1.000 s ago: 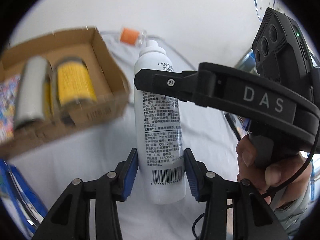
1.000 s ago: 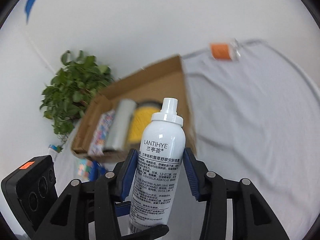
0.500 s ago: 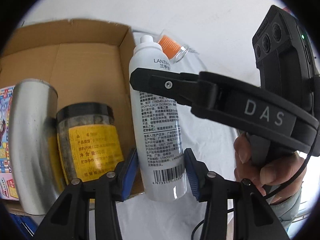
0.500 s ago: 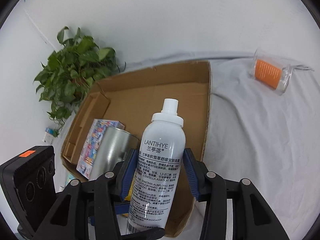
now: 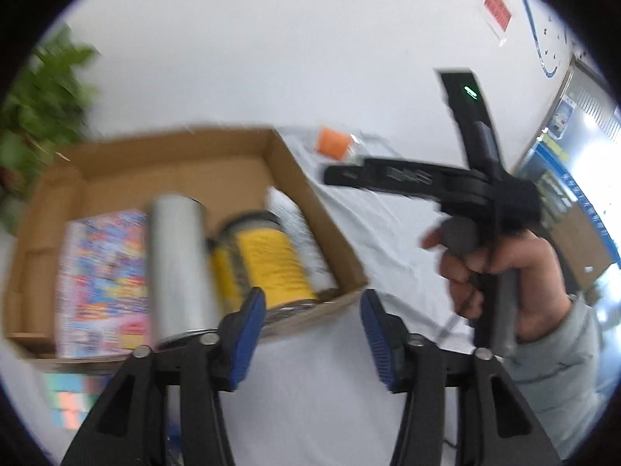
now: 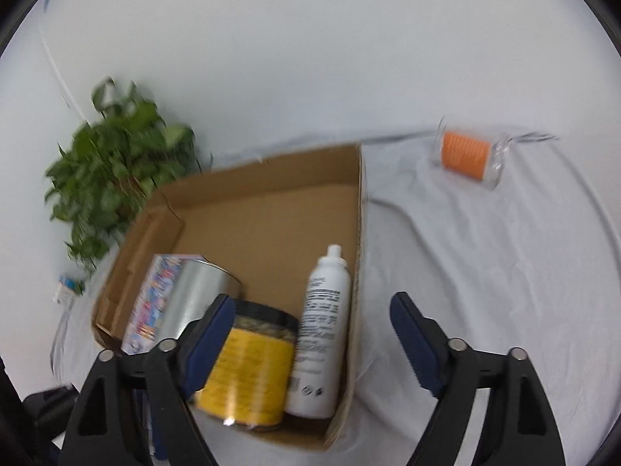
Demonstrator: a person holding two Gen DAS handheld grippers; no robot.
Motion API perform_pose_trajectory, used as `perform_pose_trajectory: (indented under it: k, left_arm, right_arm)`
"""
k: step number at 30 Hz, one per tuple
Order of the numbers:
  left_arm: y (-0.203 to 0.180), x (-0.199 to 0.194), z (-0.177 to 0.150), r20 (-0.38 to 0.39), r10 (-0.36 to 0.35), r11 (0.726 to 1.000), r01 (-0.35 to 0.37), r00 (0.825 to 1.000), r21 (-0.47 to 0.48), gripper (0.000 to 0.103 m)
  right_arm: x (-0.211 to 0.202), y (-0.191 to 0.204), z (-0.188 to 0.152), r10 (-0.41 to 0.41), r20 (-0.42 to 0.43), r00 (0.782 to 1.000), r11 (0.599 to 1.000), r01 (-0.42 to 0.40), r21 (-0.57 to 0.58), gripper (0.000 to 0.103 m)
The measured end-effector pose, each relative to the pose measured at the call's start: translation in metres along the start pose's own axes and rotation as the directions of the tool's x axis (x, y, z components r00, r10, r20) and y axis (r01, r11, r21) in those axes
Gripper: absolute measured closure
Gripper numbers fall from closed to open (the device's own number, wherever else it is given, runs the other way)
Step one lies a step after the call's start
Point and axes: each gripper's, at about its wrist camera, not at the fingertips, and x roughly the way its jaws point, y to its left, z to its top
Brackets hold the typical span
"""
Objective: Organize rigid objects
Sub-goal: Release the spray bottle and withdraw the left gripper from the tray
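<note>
While both grippers gape, four items fill one cardboard box (image 6: 271,209).

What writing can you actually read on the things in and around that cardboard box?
None of it can be read.
White spray bottle: black print, too blurred.
Yellow-labelled jar: dark print, blurred.
Colourful box: busy print, smeared.
Red wall sign: too small.
Blue posters at right: blurred.
Black bar of the right gripper: pale lettering, smeared.
</note>
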Motion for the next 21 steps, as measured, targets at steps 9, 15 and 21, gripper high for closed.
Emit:
perform_pose_trajectory:
  k: [9, 15, 21]
  left_arm:
    - [0.05, -0.115, -0.06, 0.181, 0.289, 0.957, -0.289, 0.94, -0.027, 0.014]
    - [0.086, -0.175, -0.109, 0.211, 0.364, 0.93, -0.343, 0.907, -0.131, 0.014]
    - [0.126, -0.195, -0.149, 0.17, 0.337, 0.928, -0.296, 0.926, -0.226, 0.014]
  right_arm:
    - [-0.099, 0.111, -0.122, -0.096, 0.257, 0.962, 0.992, 0.113, -0.055, 0.002]
    - [-0.092, 0.179, -0.202, -0.15, 0.214, 0.965, 0.975, 0.181, -0.133, 0.002]
    - [-0.078, 0.241, -0.252, -0.084, 0.183, 0.98, 0.966, 0.125, -0.226, 0.002]
